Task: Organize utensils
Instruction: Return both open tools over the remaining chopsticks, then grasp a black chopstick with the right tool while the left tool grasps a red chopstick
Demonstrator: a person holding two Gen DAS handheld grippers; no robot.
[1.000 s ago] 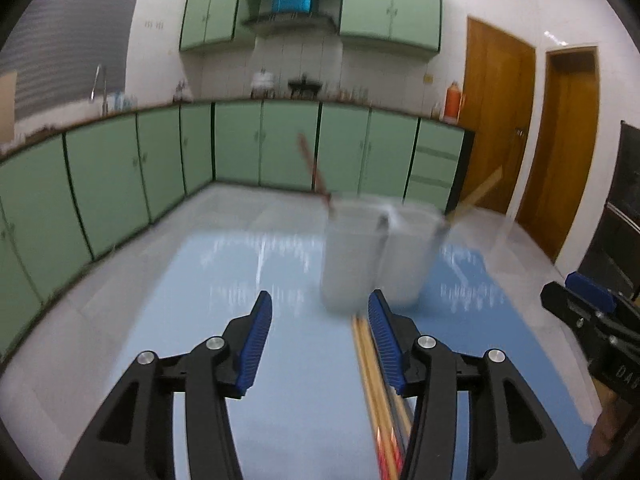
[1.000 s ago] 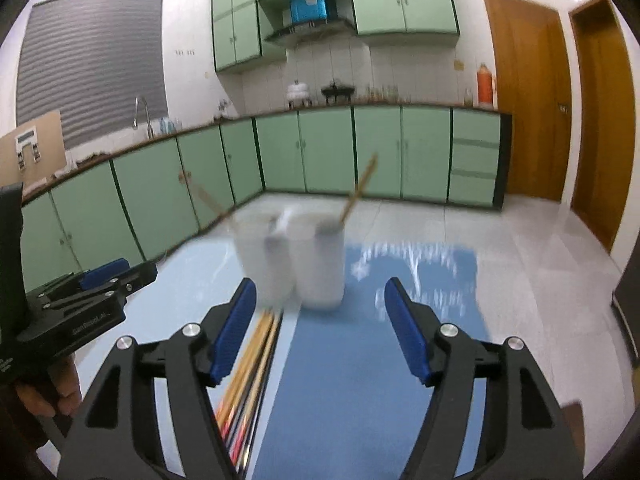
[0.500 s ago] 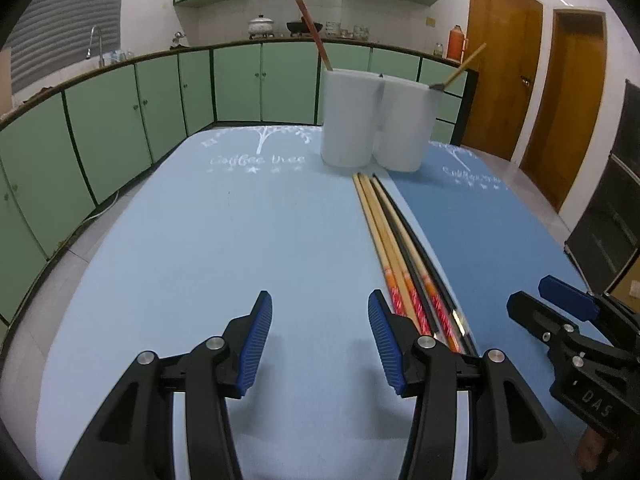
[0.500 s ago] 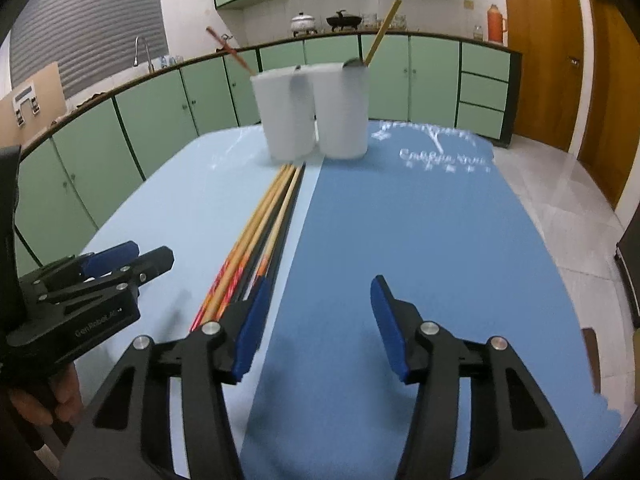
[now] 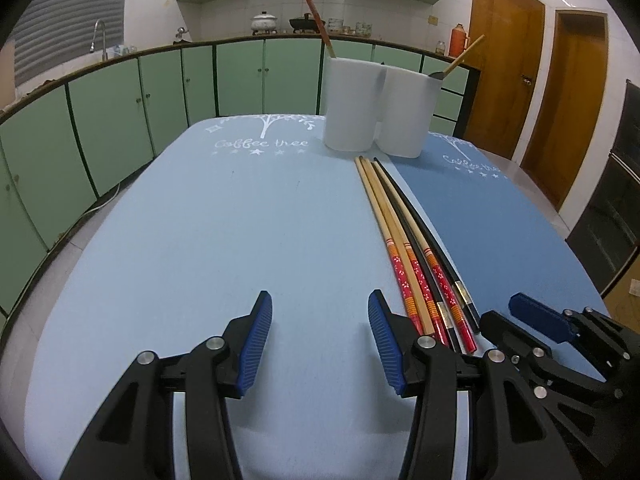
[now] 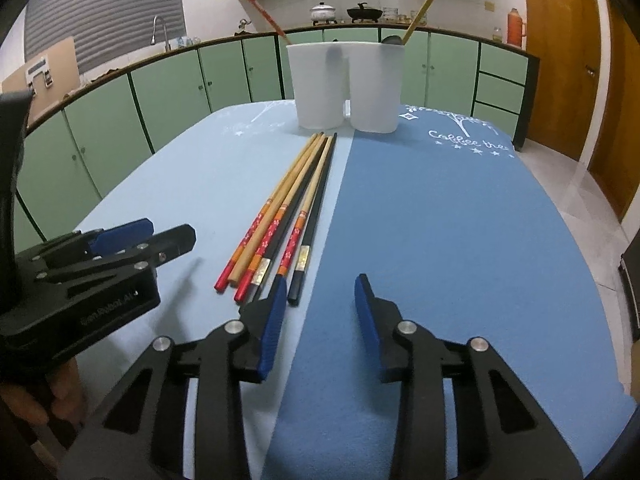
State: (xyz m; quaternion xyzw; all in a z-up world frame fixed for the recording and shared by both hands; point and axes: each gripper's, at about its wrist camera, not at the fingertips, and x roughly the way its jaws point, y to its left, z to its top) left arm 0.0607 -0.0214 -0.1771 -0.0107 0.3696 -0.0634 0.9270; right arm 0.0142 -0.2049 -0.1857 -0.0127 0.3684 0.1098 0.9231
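Both grippers hover low over a table, and each holds nothing. On the left gripper (image 5: 320, 336), the two blue-padded fingers stand wide apart above the pale blue mat (image 5: 200, 240). On the right gripper (image 6: 320, 316), the fingers are likewise spread, with bare dark blue mat (image 6: 440, 220) showing in the gap between them. From the right wrist view, the left gripper (image 6: 132, 240) appears as a black frame at the left edge, near the table's front corner.

A bundle of chopsticks (image 5: 408, 240) lies flat on the table, running lengthwise along the seam where the two mats meet, mostly on the pale side. Some are pale wood with red and orange patterned ends; others are black with gold bands. Their decorated ends point toward the grippers, and their tips point toward the far end of the table. The nearest ends lie just beside the left gripper's right finger and just beside the right gripper's left finger (image 6: 274, 320).

Two white cups stand upright at the far end, side by side and touching or nearly so. The left cup (image 5: 352, 104) holds one reddish-brown chopstick (image 5: 318, 20) that leans left. The right cup (image 5: 408, 112) holds a pale wooden-handled utensil (image 5: 464, 54) that leans right.

Green kitchen cabinets (image 5: 120, 112) line the wall behind.
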